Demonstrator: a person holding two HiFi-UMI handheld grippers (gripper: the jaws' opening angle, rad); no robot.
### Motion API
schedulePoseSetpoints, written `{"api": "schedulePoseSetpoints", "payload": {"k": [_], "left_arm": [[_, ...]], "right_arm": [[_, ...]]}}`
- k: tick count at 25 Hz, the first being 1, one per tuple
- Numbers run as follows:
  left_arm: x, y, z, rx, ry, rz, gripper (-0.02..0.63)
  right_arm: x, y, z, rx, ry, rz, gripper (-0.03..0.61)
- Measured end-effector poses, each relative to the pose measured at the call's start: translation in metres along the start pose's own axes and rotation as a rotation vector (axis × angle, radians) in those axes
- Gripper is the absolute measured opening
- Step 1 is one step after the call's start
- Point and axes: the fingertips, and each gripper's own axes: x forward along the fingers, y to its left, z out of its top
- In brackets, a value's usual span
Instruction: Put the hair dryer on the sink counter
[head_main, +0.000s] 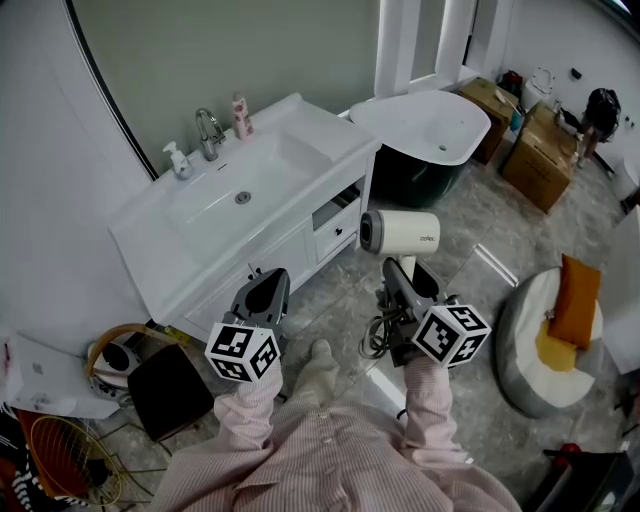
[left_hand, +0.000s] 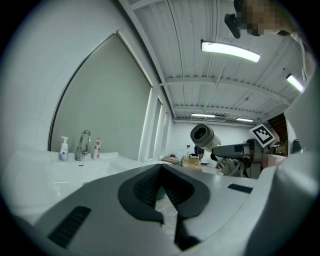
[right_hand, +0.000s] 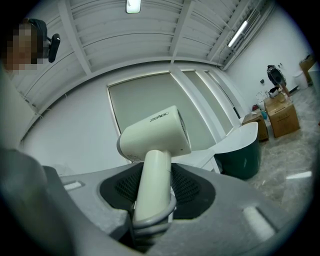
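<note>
A cream hair dryer (head_main: 400, 232) is held up in the air by its handle, with my right gripper (head_main: 407, 282) shut on it; its grey cord (head_main: 380, 335) hangs coiled below. In the right gripper view the handle of the hair dryer (right_hand: 154, 145) stands between the jaws of my right gripper (right_hand: 152, 192). The nozzle of the hair dryer (left_hand: 203, 135) faces the left gripper's camera. My left gripper (head_main: 262, 293) hovers in front of the white sink counter (head_main: 310, 125), jaws nearly together with nothing between them. The left gripper (left_hand: 162, 192) points over the basin.
A faucet (head_main: 208, 133), a soap pump bottle (head_main: 177, 160) and a pink bottle (head_main: 241, 115) stand at the counter's back. The vanity drawer (head_main: 338, 225) is partly open. A white-and-green bathtub (head_main: 425, 135), cardboard boxes (head_main: 540, 150) and a grey pouf (head_main: 545, 340) lie to the right.
</note>
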Motion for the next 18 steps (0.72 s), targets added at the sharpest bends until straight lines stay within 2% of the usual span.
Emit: {"api": "schedulePoseSetpoints", "payload": {"k": [7, 18], "left_arm": [[0.053, 0.017, -0.004, -0.002, 0.023, -0.019, 0.002], [0.169, 0.079, 0.014, -0.030, 0.045, -0.049, 0.002]], "right_arm": [[0.043, -0.034, 0.005, 0.024, 0.008, -0.008, 0.166], [0.156, -0.086, 0.033, 0.034, 0.034, -0.004, 0.167]]}}
